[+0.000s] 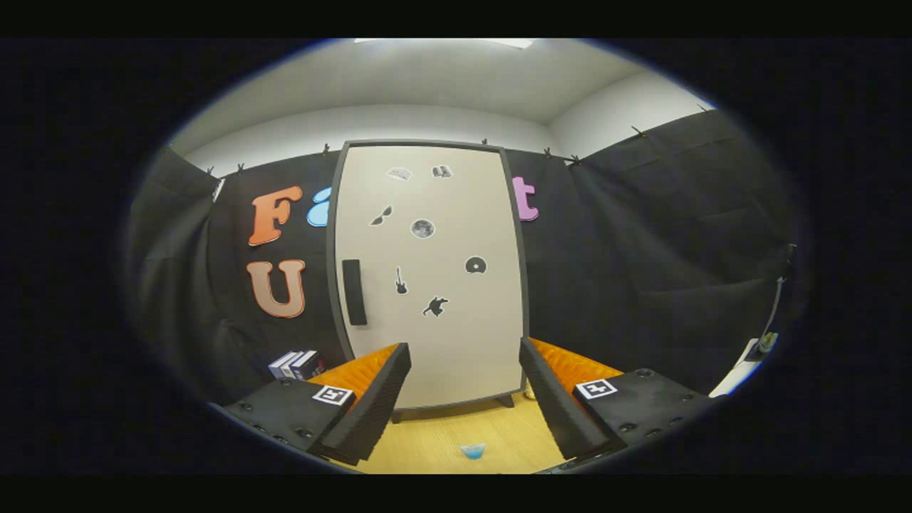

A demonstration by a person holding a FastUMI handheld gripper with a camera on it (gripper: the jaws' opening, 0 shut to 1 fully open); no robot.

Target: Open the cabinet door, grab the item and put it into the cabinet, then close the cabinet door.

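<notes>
Gripper (464,395) hovering before cabinet (427,274), fingers (377,402) spread wide, gripping nothing. Door (456,328) sitting closed, dark handle (354,292) along its left edge (small stickers dotting panel). Open wooden tabletop (434,438) stretching between fingers and cabinet feet. Small blue item (472,450) lying on table just ahead, between fingers, partly cut off. Books (296,364) standing left of cabinet, half hidden behind left finger.

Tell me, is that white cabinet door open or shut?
Shut. The cabinet door sits flush in its dark frame, its handle untouched, beyond the open gripper, whose fingers hold nothing.
</notes>
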